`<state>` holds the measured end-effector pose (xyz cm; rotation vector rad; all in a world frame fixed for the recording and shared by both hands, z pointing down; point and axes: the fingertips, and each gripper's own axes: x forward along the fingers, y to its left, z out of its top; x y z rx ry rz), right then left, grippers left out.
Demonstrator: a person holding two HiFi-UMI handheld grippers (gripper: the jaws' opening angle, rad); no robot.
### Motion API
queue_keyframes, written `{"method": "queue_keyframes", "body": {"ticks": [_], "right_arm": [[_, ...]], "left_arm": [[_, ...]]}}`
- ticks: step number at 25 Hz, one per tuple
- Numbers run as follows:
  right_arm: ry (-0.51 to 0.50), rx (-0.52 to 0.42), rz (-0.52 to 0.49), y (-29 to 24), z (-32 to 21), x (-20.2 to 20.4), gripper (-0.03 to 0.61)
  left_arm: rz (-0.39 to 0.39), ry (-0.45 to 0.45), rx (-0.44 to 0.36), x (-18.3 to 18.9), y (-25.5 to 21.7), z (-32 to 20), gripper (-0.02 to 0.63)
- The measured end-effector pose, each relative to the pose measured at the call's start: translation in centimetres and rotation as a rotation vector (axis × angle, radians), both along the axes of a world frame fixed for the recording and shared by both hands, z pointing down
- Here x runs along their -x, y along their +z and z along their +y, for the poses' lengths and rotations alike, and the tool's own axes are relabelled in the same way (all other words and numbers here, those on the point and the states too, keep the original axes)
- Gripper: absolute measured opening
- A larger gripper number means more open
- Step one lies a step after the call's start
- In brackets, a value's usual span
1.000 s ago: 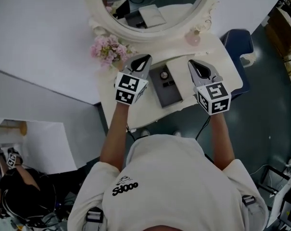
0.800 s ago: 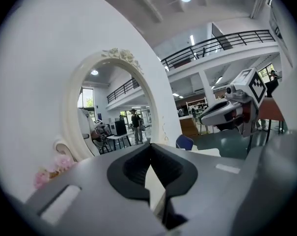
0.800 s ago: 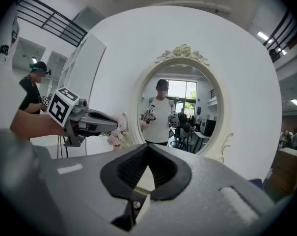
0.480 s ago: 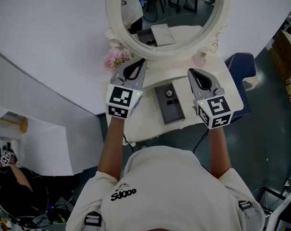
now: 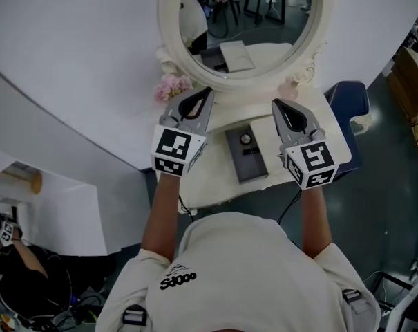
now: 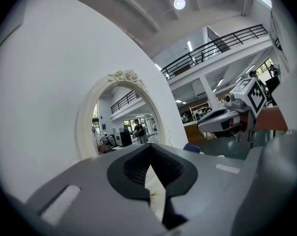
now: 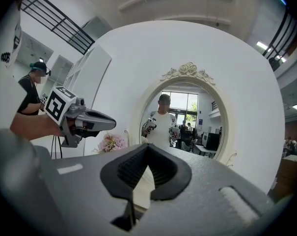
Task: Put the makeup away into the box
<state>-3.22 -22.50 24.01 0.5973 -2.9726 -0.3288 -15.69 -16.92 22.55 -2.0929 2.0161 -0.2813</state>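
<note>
Left gripper (image 5: 206, 92) and right gripper (image 5: 277, 104) closed, empty, flanking the box (image 5: 247, 156); shirt (image 5: 179, 280) reads "Sdooo".

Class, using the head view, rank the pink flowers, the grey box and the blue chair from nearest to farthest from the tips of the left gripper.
1. The pink flowers, just left of the left gripper tips.
2. The grey box, lower right of it, on the table.
3. The blue chair, far right, beyond the table's edge.
</note>
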Motion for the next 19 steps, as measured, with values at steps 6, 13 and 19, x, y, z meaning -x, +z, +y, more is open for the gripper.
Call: {"method": "queue_keyframes", "body": {"ticks": [6,13,19], "right_arm": [[-0.002,0.009,0.0,0.1,0.3,-0.3,0.002],[0.009,0.017,0.003,0.5,0.5,-0.5,0.002],[0.015,0.01,0.012,0.5,0.8,-0.8,0.002]], "left_arm": [[0.007,0.018,0.011,-0.4,0.4,0.2,0.018],[-0.031,0.038,0.045,-1.2,1.4,0.1,0.018],[-0.026,0.035,0.05,-1.2,1.8,0.4,0.018]]}}
